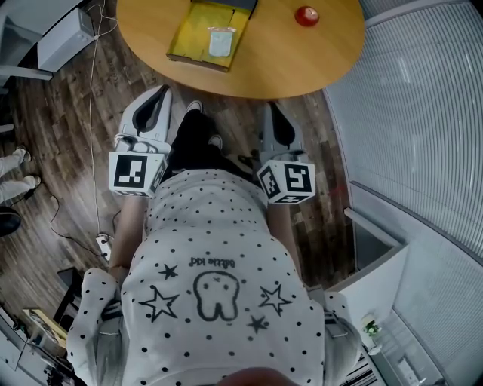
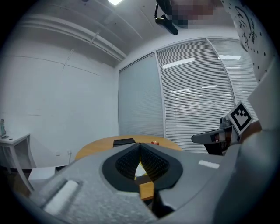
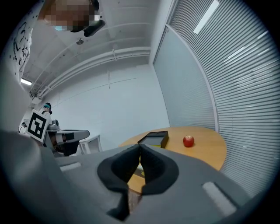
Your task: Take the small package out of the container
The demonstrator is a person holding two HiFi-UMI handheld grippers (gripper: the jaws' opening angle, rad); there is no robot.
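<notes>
An open yellow container [image 1: 192, 34] lies on the round wooden table [image 1: 302, 56], with a small white package [image 1: 221, 41] flat inside it. Both grippers hang in front of my body, short of the table's near edge and apart from the container. My left gripper [image 1: 160, 93] is shut with nothing between its jaws, which meet at the tips in the left gripper view [image 2: 139, 145]. My right gripper [image 1: 270, 110] is also shut and holds nothing [image 3: 140, 146]. The right gripper view shows the container's dark side [image 3: 154, 139] on the table.
A red apple [image 1: 306, 15] sits on the table right of the container, seen too in the right gripper view [image 3: 188, 141]. A white cabinet [image 1: 377, 260] stands at my right, slatted blinds [image 1: 423, 98] beyond it. Cables [image 1: 92, 113] run over the wooden floor at left.
</notes>
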